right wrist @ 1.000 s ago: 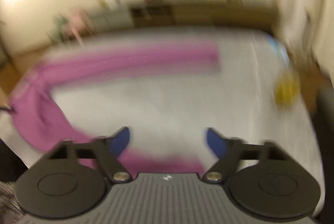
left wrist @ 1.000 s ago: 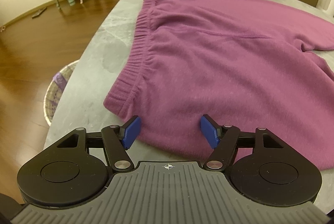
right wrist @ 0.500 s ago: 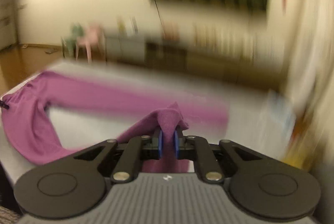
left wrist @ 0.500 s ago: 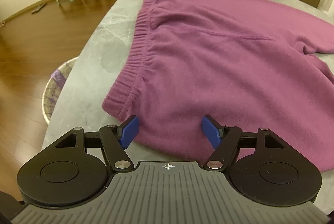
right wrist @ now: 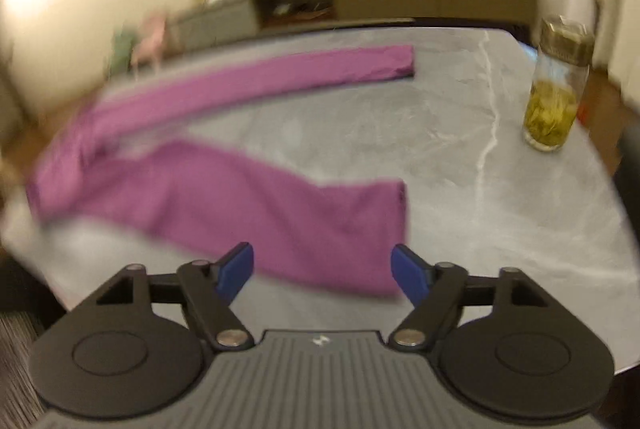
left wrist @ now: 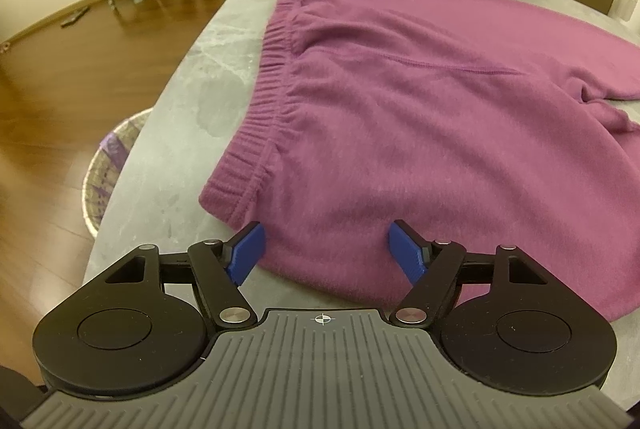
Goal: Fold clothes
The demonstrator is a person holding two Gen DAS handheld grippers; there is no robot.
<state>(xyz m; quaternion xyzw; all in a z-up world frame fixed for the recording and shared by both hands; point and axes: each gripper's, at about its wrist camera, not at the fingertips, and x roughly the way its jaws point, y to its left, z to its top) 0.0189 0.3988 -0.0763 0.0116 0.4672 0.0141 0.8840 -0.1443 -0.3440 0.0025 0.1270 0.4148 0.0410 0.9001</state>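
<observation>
the purple trousers [left wrist: 420, 133] are soft fleece cloth, matt and a little fuzzy. the surface [left wrist: 216, 85] looks like grey stone, smooth with pale veins. the floor [left wrist: 80, 77] is glossy brown wood. the jar [right wrist: 554, 89] is clear glass.

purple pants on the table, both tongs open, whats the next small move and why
Probably ease the left tongs forward and shut them on the near waistband corner of the purple pants. They hang open with that edge lying flat between the blue pads. The right tongs are open too, just short of the near leg's cuff, so both could then lift that side over the far leg.
</observation>
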